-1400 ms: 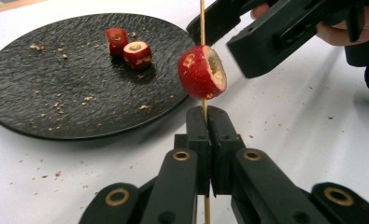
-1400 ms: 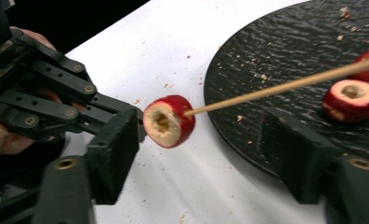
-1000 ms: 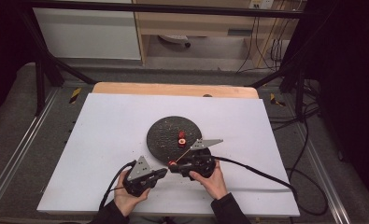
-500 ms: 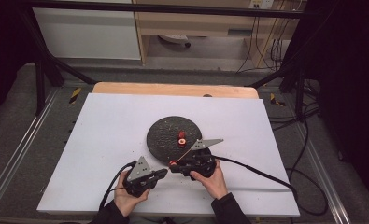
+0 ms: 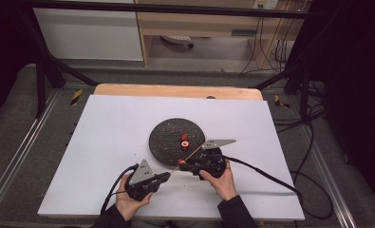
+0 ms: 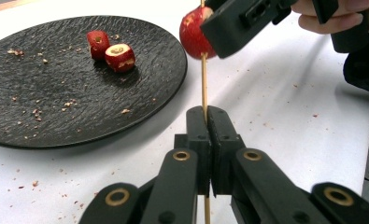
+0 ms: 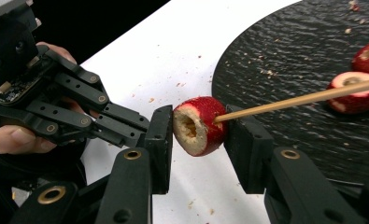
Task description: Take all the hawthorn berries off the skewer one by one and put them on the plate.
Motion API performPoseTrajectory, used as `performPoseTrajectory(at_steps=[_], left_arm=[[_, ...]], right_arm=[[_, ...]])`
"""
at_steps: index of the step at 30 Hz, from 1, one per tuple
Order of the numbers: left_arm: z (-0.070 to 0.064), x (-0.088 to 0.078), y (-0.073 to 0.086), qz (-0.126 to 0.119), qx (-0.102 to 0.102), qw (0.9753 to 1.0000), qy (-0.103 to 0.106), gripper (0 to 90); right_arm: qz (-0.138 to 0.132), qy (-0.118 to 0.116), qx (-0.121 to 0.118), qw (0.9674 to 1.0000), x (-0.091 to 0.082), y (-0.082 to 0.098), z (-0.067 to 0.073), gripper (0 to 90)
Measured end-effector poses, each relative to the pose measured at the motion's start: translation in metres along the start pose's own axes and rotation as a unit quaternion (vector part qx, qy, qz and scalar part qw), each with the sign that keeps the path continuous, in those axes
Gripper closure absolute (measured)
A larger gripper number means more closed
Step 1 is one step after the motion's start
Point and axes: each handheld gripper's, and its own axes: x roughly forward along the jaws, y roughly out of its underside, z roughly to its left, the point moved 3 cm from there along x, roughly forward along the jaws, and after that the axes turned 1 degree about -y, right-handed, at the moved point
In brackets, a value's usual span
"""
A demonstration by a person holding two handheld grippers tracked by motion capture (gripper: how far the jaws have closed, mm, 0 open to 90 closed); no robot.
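Red fruit (image 7: 200, 125), textured black plate (image 6: 56, 84)

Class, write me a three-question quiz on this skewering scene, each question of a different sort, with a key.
1. True or false: the left claw is shut on the skewer.
2. How many fruit pieces lie on the plate? A one, B two, C four.
3. Fill in: the right claw holds a red ___ on the skewer.

Key: 1 true. 2 B. 3 fruit.
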Motion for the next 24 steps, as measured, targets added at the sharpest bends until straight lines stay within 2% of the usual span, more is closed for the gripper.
performPoseTrajectory(at_steps=[16,24], left_arm=[[-0.002,0.0,0.001,0.004,0.004,1.0,0.006,88.2],[-0.003,0.0,0.001,0.004,0.005,0.9999,0.008,88.2]], right_arm=[[-0.024,0.02,0.01,0.9995,-0.021,-0.003,-0.012,64.4],[-0.027,0.016,0.011,0.9994,-0.025,-0.003,-0.013,65.8]])
